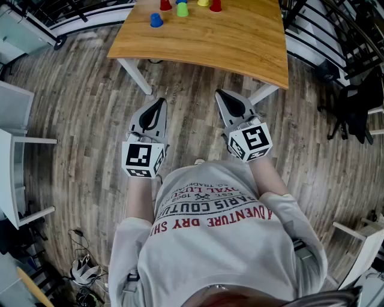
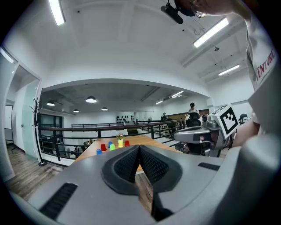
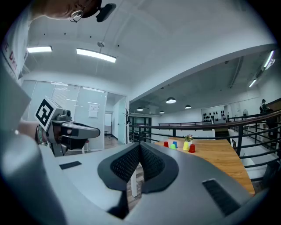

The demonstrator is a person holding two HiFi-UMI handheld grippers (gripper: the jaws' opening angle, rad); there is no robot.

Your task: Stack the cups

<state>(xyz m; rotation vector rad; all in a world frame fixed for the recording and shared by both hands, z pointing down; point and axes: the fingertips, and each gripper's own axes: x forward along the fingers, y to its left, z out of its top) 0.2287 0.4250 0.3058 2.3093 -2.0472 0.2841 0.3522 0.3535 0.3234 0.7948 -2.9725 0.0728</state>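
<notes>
Your left gripper and right gripper, both closed and empty, hover over the grey plank floor, facing the light wooden table beside black railings.

Wooden tabletop on white legs, sitting on a grey-brown plank floor. Black railing runs past its right side. There's some white furniture at the left edge and a tangle of cables on the floor lower left. Also a coat stand by the railing, strip lights overhead, and a person way off in the back.
</notes>
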